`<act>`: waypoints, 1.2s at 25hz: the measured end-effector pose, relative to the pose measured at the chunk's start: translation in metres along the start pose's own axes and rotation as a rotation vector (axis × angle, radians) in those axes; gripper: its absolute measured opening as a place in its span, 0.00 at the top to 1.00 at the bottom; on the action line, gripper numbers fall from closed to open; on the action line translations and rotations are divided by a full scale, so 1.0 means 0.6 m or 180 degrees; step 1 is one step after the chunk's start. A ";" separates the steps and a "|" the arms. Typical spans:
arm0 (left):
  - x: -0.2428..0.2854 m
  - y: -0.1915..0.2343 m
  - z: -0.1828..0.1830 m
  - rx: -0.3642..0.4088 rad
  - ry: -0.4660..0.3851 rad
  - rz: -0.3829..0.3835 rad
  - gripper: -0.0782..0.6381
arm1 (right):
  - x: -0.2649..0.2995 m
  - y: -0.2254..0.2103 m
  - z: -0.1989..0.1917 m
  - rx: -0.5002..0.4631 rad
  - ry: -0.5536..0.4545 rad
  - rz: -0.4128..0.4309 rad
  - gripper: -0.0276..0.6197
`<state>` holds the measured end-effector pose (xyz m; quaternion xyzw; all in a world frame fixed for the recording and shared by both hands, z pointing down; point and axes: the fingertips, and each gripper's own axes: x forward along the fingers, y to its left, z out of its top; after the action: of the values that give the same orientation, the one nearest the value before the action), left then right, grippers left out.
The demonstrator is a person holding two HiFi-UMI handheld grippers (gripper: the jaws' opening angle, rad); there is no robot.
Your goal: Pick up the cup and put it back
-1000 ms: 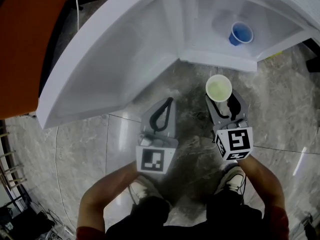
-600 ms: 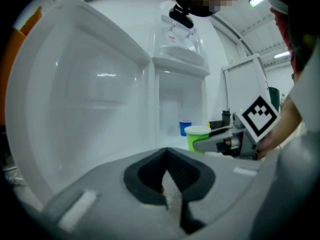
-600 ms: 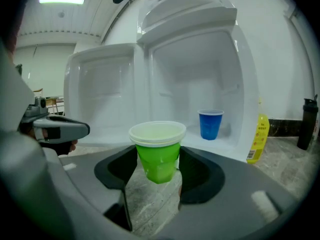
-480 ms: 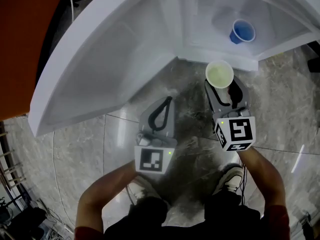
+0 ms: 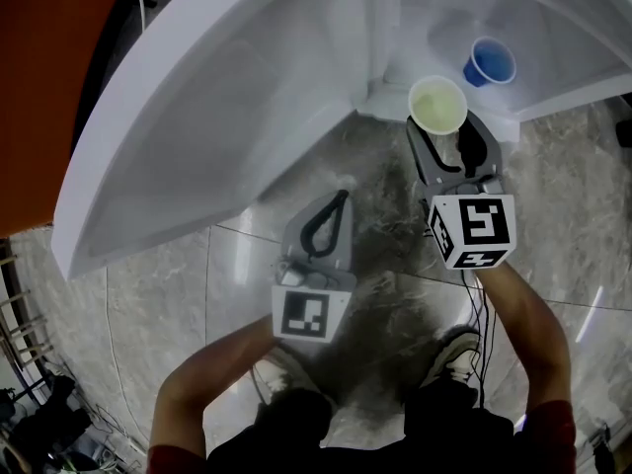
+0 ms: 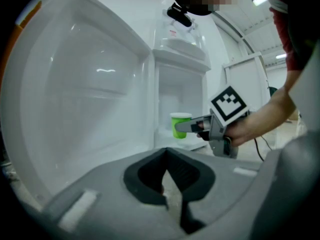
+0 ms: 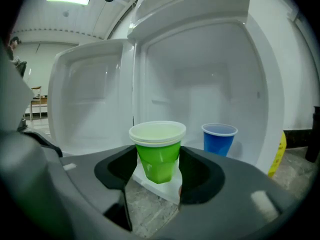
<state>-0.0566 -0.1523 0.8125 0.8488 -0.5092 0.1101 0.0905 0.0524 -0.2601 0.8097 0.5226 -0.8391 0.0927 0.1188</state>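
Note:
A light green cup [image 5: 437,105] with a pale rim sits upright between the jaws of my right gripper [image 5: 441,128], which is shut on it. The cup hangs at the front edge of the open white fridge [image 5: 415,23]. In the right gripper view the green cup [image 7: 159,151] fills the gap of the right gripper [image 7: 157,178]. A blue cup [image 7: 219,139] stands upright inside the fridge, behind and to the right; it is also in the head view [image 5: 489,64]. My left gripper [image 5: 336,203] is shut and empty, lower left over the floor. The left gripper view shows the green cup [image 6: 180,125].
The fridge door [image 5: 217,107] stands swung open to the left, close to the left gripper. Grey marble floor [image 5: 247,294] lies below. An orange panel [image 5: 49,77] is at far left. The person's shoes and legs are underneath.
The right gripper has carried the green cup forward, from over the floor to the fridge's front edge, nearer the blue cup. The left gripper has stayed about where it was.

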 end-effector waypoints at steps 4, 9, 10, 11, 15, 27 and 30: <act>0.004 0.000 -0.009 -0.0010 0.0048 -0.0021 0.89 | 0.029 -0.015 0.017 -0.0005 -0.0044 -0.0004 0.55; 0.011 -0.004 -0.014 0.0018 0.0050 -0.0047 0.89 | 0.057 -0.024 0.029 0.0045 -0.0057 -0.0045 0.55; 0.011 -0.005 -0.014 0.0018 0.0050 -0.0049 0.89 | 0.063 -0.027 0.029 0.0082 -0.0045 -0.0060 0.55; 0.012 -0.005 -0.013 0.0015 0.0048 -0.0051 0.89 | 0.069 -0.030 0.029 0.0106 -0.0034 -0.0081 0.55; 0.012 -0.003 -0.014 0.0012 0.0058 -0.0044 0.89 | 0.093 -0.045 0.030 0.0124 -0.0001 -0.0164 0.55; 0.015 0.000 -0.021 -0.0028 0.0113 -0.0024 0.89 | 0.133 -0.069 0.022 0.0292 0.0093 -0.0289 0.55; 0.016 -0.001 -0.021 -0.0016 0.0103 -0.0029 0.89 | 0.136 -0.070 0.022 0.0294 0.0082 -0.0273 0.55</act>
<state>-0.0531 -0.1566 0.8271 0.8490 -0.5040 0.1221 0.1014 0.0538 -0.3518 0.8227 0.5618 -0.8092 0.1329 0.1092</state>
